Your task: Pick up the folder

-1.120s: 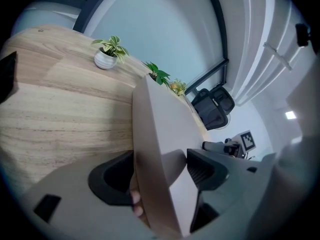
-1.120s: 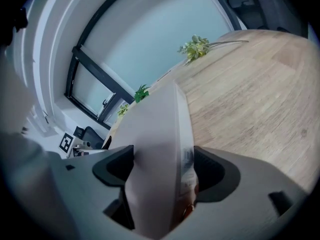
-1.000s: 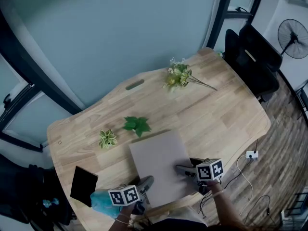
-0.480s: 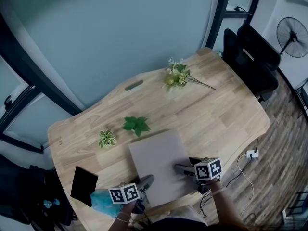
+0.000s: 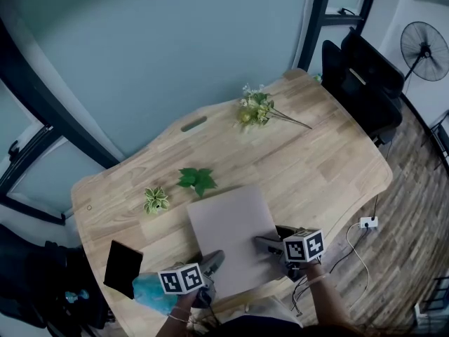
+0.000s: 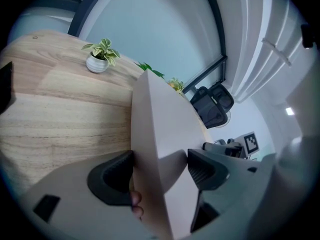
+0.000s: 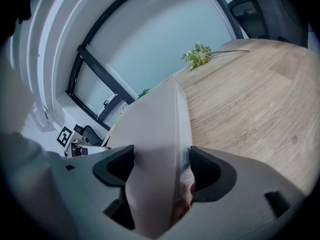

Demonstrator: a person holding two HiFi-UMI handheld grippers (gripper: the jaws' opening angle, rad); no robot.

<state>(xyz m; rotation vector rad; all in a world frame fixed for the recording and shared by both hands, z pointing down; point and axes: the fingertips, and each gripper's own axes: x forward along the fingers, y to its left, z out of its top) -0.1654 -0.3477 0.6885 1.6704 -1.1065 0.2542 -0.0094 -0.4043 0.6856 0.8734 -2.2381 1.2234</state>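
My left gripper (image 5: 212,264) clamped the folder (image 5: 231,230) at its 7 o'clock corner, my right gripper (image 5: 265,246) at 4 o'clock; it lay over the table (image 5: 316,160); grasp seemed done; next, both needed 1 level lift.

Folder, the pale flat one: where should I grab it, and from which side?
Grip the folder at its near edge from the person's side, towards each near corner. It is a thin, broad sheet, so fingers close across its thickness, as the left gripper and right gripper do now.

Pale beige folder (image 5: 235,237), light wood table (image 5: 319,163)
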